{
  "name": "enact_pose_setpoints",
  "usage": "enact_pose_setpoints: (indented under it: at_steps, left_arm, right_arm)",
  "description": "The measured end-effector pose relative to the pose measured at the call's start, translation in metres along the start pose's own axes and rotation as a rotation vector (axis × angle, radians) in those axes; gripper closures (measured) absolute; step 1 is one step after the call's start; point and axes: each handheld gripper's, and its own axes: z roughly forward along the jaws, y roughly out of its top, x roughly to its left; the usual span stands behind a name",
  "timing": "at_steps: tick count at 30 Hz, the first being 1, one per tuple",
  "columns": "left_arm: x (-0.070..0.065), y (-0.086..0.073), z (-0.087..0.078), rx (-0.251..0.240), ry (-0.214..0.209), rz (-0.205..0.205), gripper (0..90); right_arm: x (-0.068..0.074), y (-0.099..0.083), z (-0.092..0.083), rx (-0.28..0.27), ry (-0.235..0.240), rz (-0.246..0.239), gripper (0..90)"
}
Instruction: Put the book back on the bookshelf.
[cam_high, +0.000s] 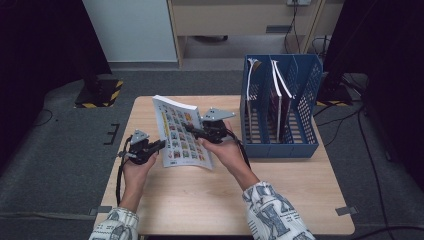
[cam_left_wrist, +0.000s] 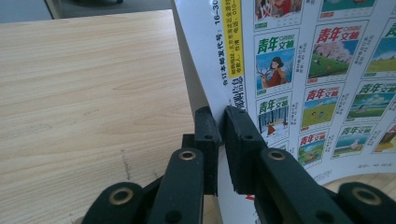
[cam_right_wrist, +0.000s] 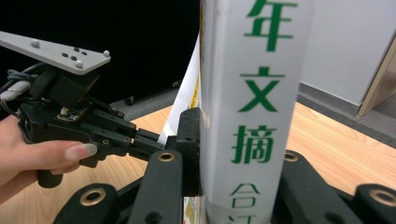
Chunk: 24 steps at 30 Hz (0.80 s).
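Observation:
A thick magazine (cam_high: 180, 132) with rows of small colour cover pictures is held tilted above the wooden table (cam_high: 225, 200) between both grippers. My left gripper (cam_high: 161, 144) is shut on its left edge; in the left gripper view the white page edge (cam_left_wrist: 205, 93) runs between the two pads of that gripper (cam_left_wrist: 223, 135). My right gripper (cam_high: 192, 131) is shut on the white spine with green characters (cam_right_wrist: 254, 93), which hides the right jaw of that gripper (cam_right_wrist: 238, 140). Beyond the spine, the left gripper (cam_right_wrist: 161, 140) reaches in, held by a hand.
A blue mesh file rack (cam_high: 280, 107) stands at the table's right rear, with two books (cam_high: 279, 100) upright in its slots. Bare wood lies in front of the hands. Behind the table are grey floor, a cabinet and cables.

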Motion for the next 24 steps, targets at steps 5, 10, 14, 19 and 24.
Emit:
enact_pose_setpoints:
  at_steps: [5, 10, 14, 19, 24]
  left_arm:
    - [-0.007, -0.001, -0.006, -0.004, 0.008, 0.048, 82.9]
    - [-0.015, -0.003, -0.013, -0.023, 0.004, 0.085, 82.6]
    - [-0.017, -0.004, -0.015, -0.033, -0.005, 0.104, 82.4]
    - [-0.016, -0.005, -0.018, -0.035, -0.023, 0.121, 82.5]
    - [-0.017, -0.006, -0.020, -0.037, -0.022, 0.133, 82.8]
  right_arm:
    - [-0.002, -0.006, -0.008, -0.004, -0.001, -0.005, 73.5]
    - [-0.004, -0.015, -0.022, -0.028, 0.009, 0.002, 73.3]
    - [-0.003, -0.019, -0.028, -0.048, 0.023, 0.006, 72.8]
    - [0.002, -0.020, -0.032, -0.060, 0.044, -0.013, 71.1]
    - [0.002, -0.020, -0.031, -0.065, 0.048, -0.015, 67.7]
